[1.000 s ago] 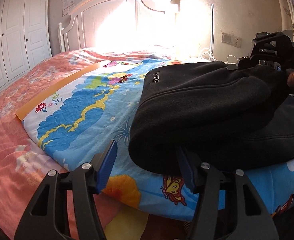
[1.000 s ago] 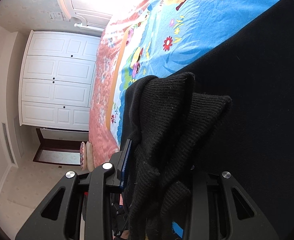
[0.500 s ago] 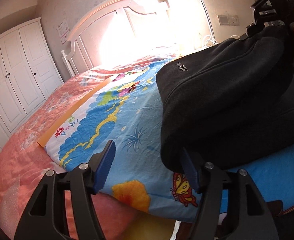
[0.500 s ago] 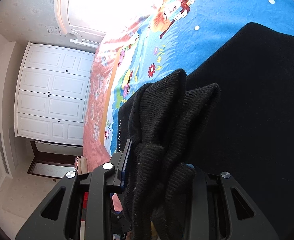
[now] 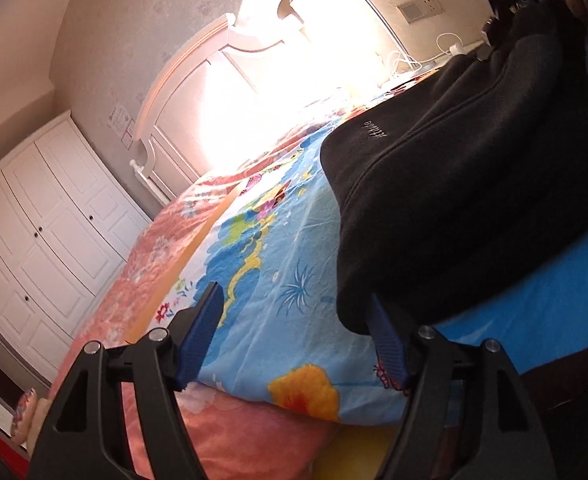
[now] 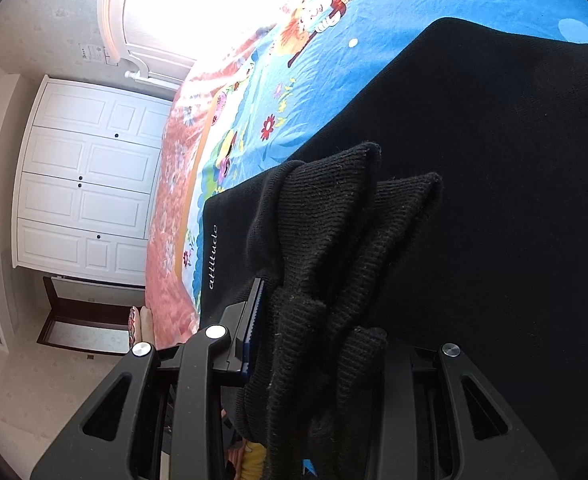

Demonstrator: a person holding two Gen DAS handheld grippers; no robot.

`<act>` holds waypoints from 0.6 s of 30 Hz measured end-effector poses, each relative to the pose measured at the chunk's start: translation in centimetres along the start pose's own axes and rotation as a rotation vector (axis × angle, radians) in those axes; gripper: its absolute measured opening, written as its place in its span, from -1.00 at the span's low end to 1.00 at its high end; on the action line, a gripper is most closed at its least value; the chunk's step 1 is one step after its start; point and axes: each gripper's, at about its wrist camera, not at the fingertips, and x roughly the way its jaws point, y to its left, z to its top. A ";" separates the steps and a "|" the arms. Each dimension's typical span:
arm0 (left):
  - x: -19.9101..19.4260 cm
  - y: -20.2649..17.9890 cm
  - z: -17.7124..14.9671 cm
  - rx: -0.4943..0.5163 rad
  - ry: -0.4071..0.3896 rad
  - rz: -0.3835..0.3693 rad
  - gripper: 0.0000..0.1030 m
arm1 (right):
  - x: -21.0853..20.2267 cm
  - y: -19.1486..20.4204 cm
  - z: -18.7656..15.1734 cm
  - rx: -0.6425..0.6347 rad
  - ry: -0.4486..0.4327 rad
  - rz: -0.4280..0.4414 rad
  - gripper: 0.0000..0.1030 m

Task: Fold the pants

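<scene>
The left gripper (image 5: 294, 336), jaws opening with nothing between them, sits beside the folded edge of the black fleece pants (image 5: 453, 184) lying on the bright blue cartoon bedspread (image 5: 286, 264). The right gripper (image 6: 313, 344) clamps the ribbed black cuffs (image 6: 333, 248), laying them over. Next, I judge: release, then smooth.

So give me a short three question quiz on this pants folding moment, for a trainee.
1. True or false: the right hand-held gripper is shut on the ribbed cuffs of the black pants.
2. Is fabric clamped in the left hand-held gripper? A) yes B) no
3. The white word on the pants reads ____.

Key: 1 true. 2 B: its jaws are opening, and the fold only brushes one finger. 3 attitude.
</scene>
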 end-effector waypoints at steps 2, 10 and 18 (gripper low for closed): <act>-0.1 0.4 0.0 -0.016 0.003 -0.035 0.39 | 1.2 -0.5 -0.3 -0.071 0.009 -0.078 -0.36; -2.4 -0.4 -0.3 0.040 -0.060 -0.083 0.38 | 1.2 -1.0 0.0 -0.082 0.004 0.037 -0.04; -1.0 -4.6 1.0 0.271 -0.100 0.071 0.39 | 0.5 -0.9 0.5 -0.070 -0.040 0.038 0.34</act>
